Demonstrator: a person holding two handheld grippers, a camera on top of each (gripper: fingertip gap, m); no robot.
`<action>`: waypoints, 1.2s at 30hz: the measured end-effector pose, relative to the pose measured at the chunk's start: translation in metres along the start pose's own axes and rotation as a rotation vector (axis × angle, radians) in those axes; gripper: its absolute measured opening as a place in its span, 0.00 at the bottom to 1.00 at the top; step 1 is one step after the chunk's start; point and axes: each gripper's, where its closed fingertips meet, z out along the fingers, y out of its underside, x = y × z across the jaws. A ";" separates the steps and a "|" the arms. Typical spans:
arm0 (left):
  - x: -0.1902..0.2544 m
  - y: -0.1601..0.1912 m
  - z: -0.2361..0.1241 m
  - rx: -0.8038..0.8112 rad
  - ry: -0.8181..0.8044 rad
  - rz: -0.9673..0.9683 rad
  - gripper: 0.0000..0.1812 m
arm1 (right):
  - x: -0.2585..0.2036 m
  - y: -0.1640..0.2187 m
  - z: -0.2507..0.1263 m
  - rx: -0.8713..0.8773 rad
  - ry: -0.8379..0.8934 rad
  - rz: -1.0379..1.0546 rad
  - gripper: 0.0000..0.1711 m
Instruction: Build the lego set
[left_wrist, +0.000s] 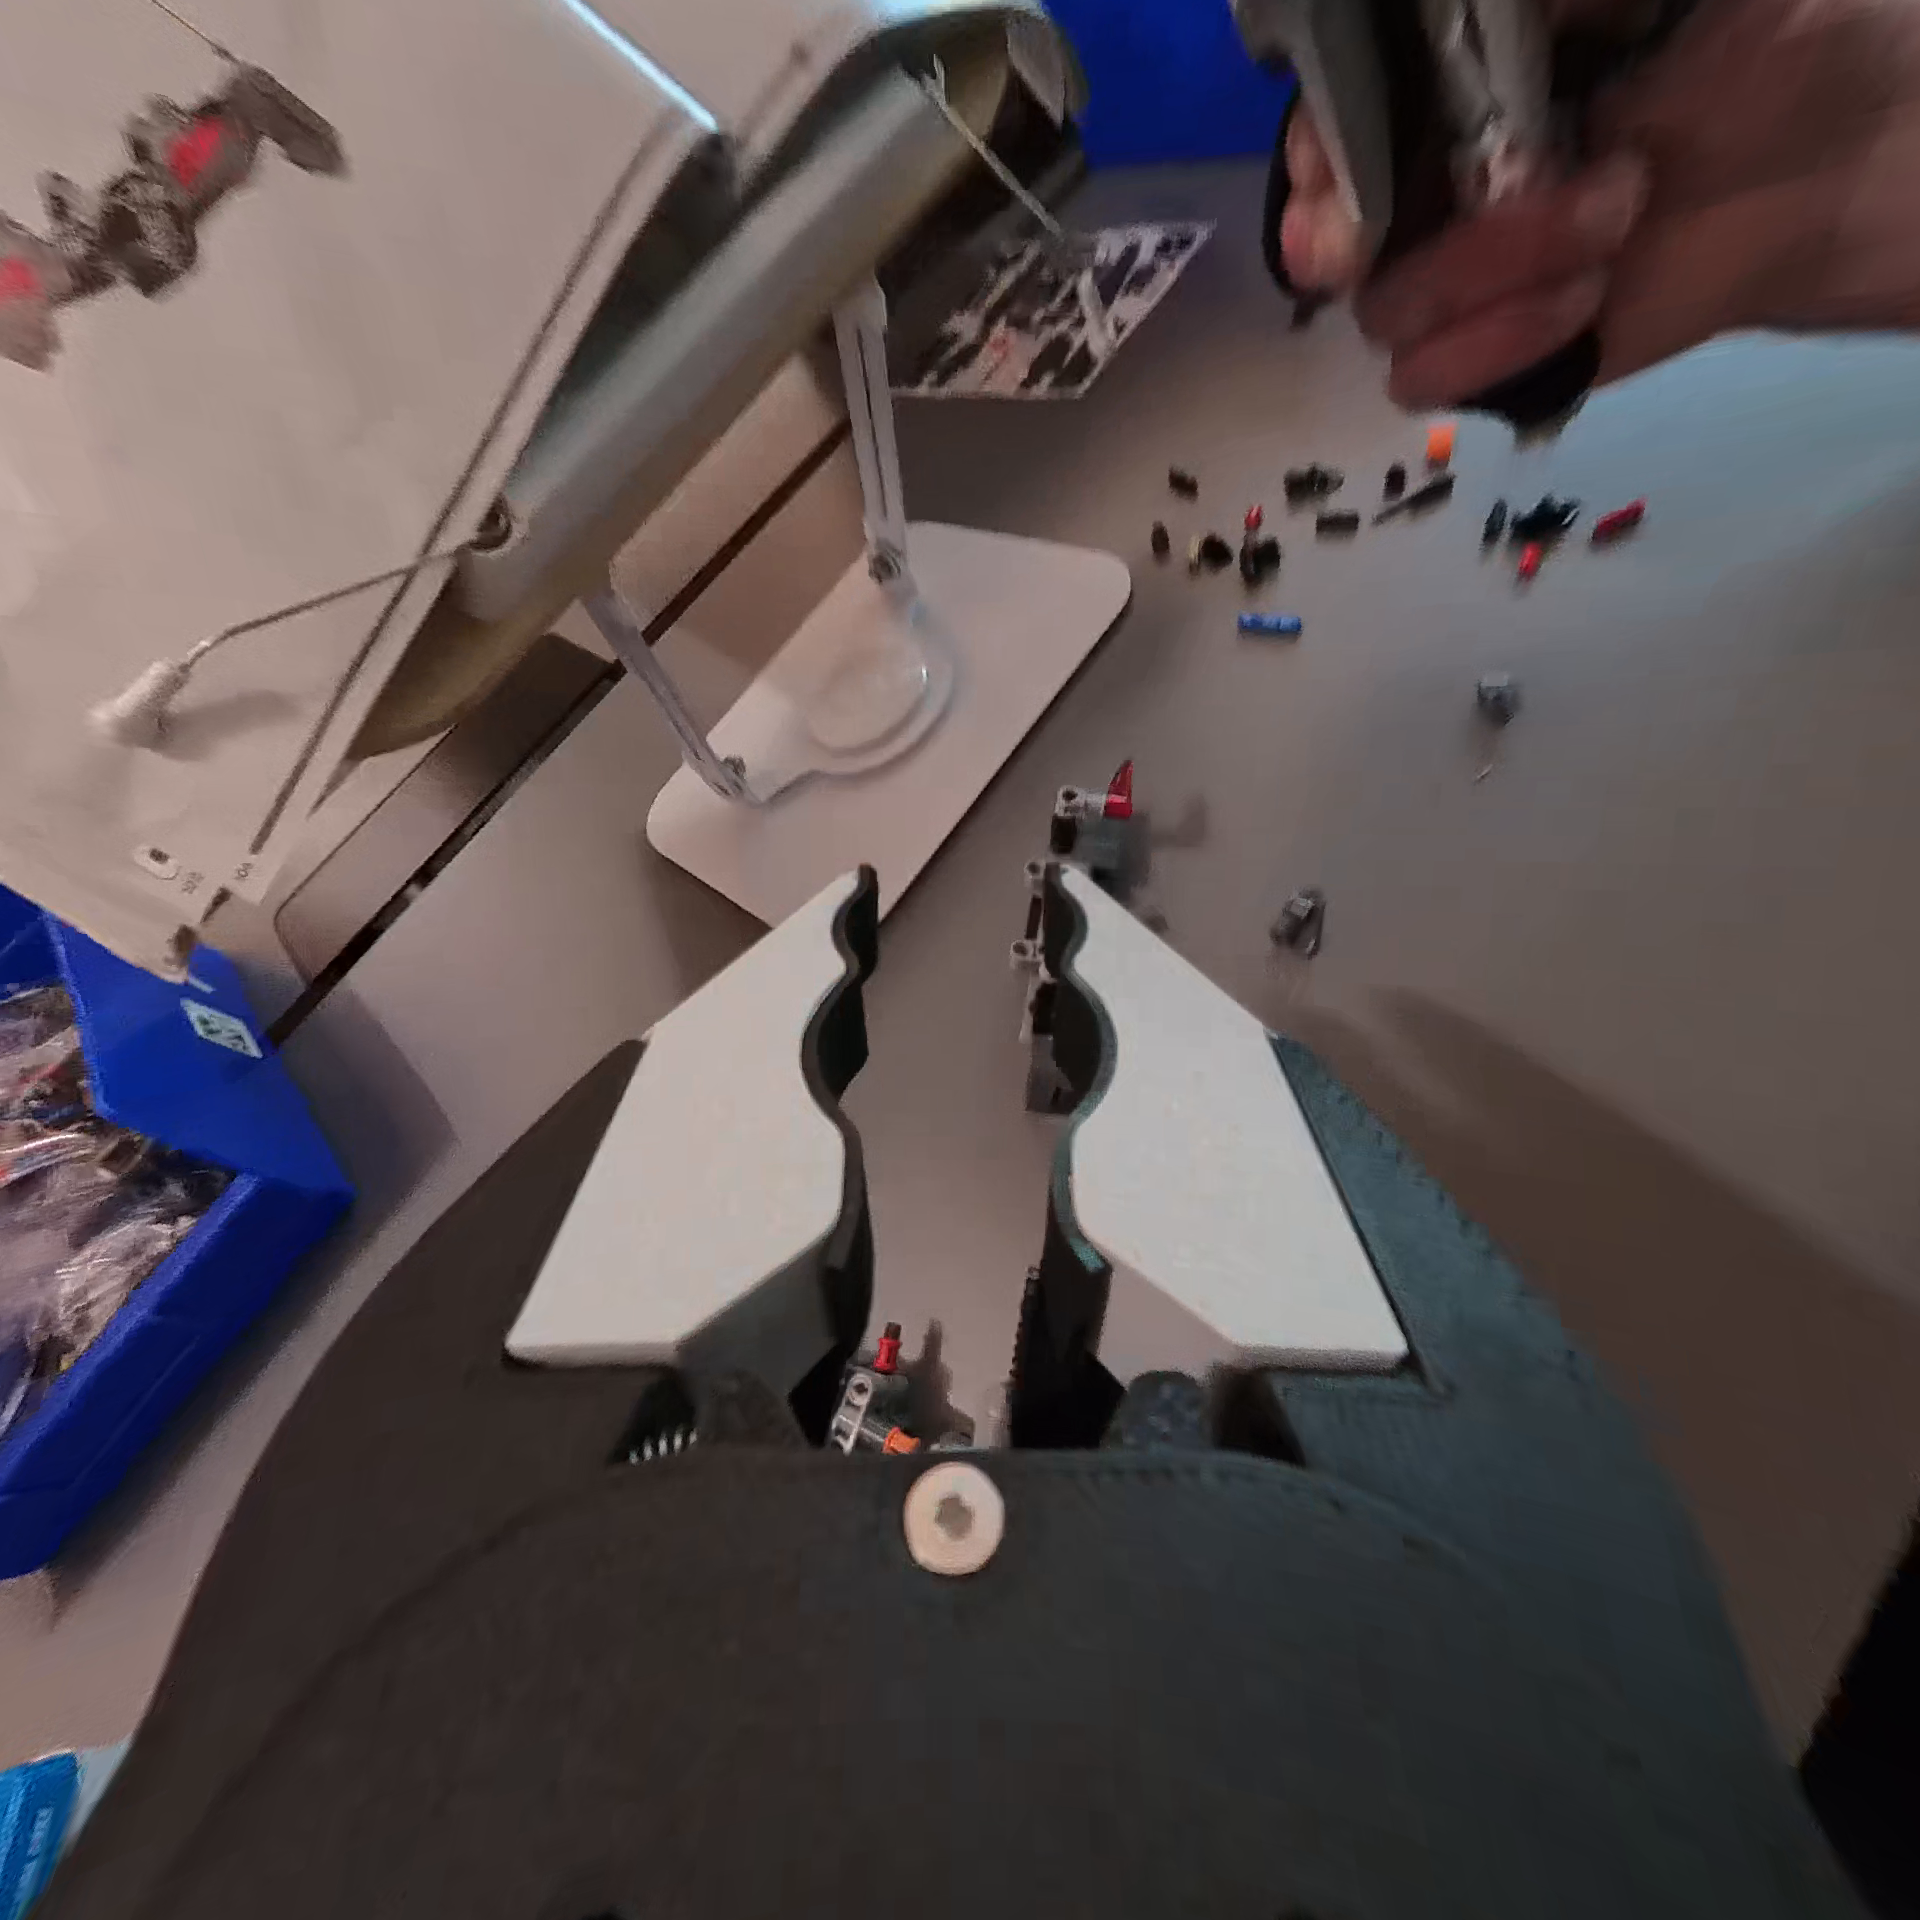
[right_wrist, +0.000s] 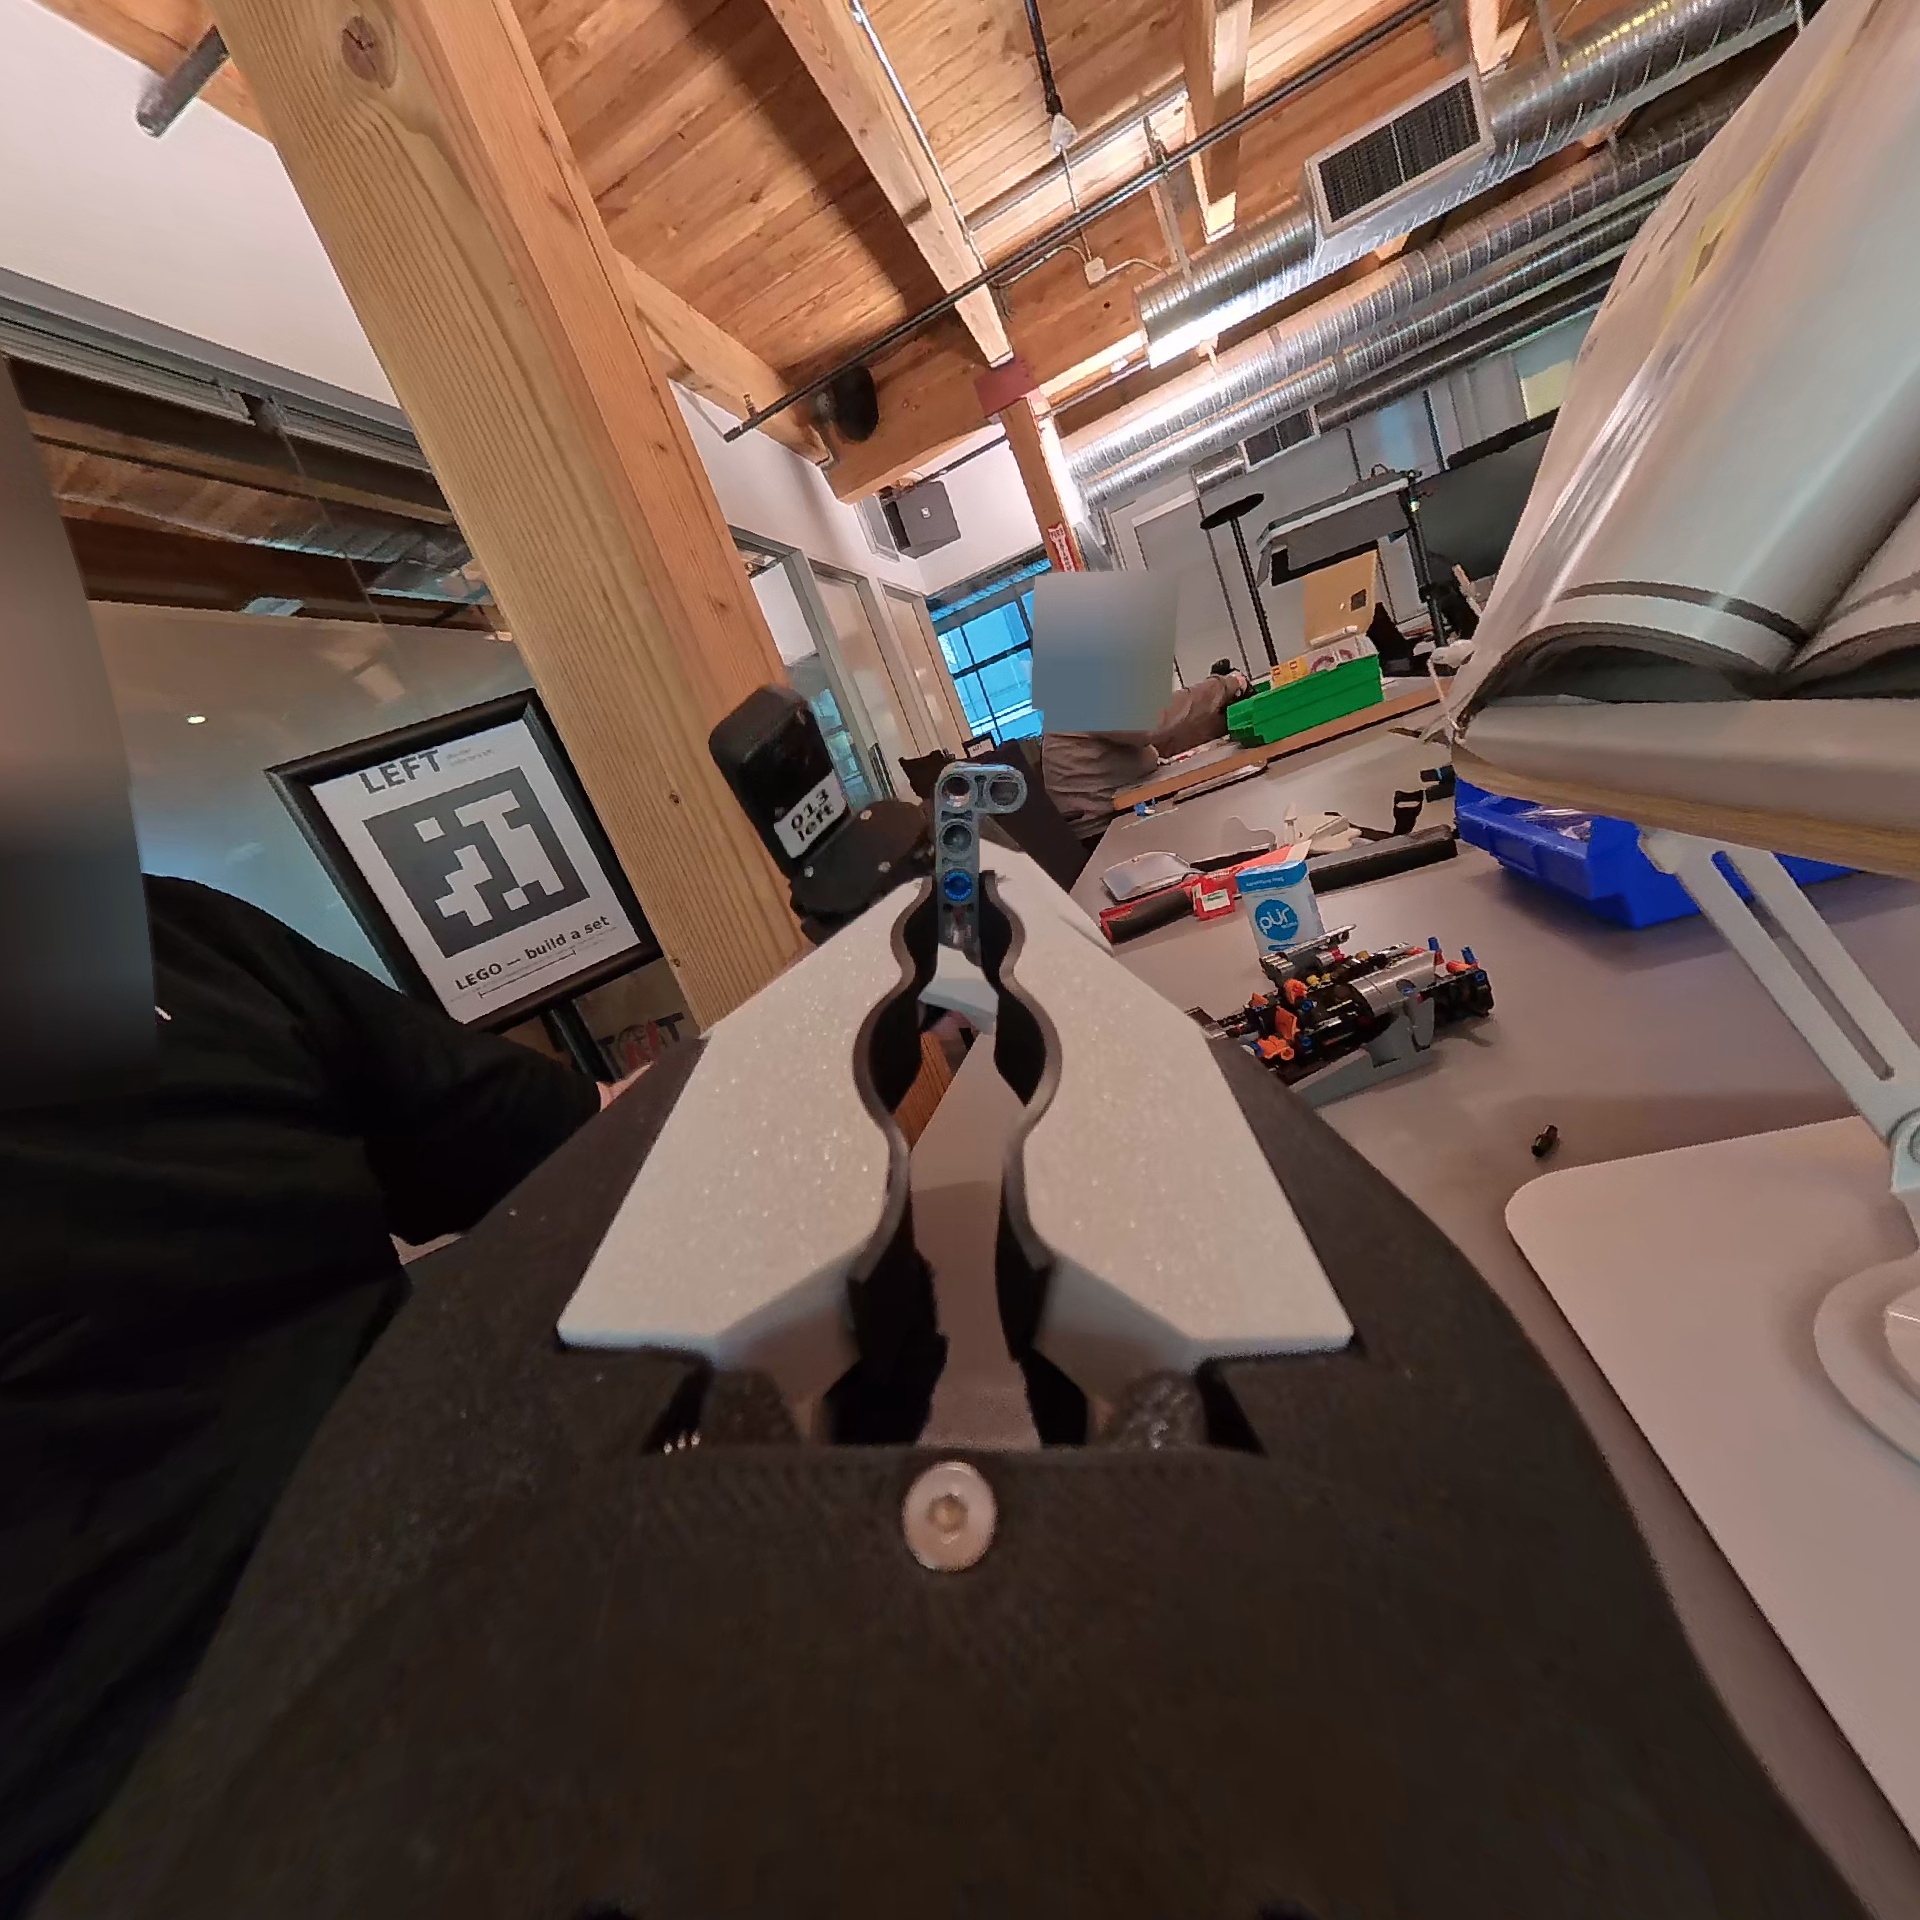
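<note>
Right tool (right_wrist: 956, 914) pinching a small grey L-shaped beam (right_wrist: 966, 831) at its fingertips, blue pin in the lowest visible hole, raised clear of the bench (right_wrist: 1403, 1143). Left tool (left_wrist: 961, 904) spread, nothing between its fingers, tilted down over the bench; also seen in the right wrist view just beyond the held beam, carrying a white sticker with printing.

Just past the left tool's right finger, a small grey and black assembly (left_wrist: 1081, 862) with a red piece on top, lying on the bench. Beside it, the white base of a book stand (left_wrist: 935, 686), holding an open instruction booklet (left_wrist: 312, 416) above. Farther on, loose small pieces (left_wrist: 1351, 530) in black, red, blue and orange, scattered toward the far edge. A printed sheet (left_wrist: 1049, 312) flat beyond the stand. Blue bin (left_wrist: 177, 1195) of bagged parts at the left edge.

In the right wrist view, a larger grey, black and orange build (right_wrist: 1361, 997) mid-bench, a light blue lettered pouch (right_wrist: 1283, 909) just behind it. Off the bench, a framed sign (right_wrist: 468, 862) with a square marker and lettering. Writing left unread.
</note>
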 end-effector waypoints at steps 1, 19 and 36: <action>0.000 0.005 0.007 -0.024 -0.024 0.034 0.14 | 0.000 0.000 0.000 0.000 0.001 0.001 0.02; 0.038 0.054 0.095 -0.355 0.075 0.196 0.34 | 0.002 0.000 -0.002 -0.006 0.007 -0.011 0.03; 0.034 0.072 0.103 -0.408 0.084 0.160 0.16 | -0.004 -0.004 -0.001 0.007 -0.015 -0.016 0.03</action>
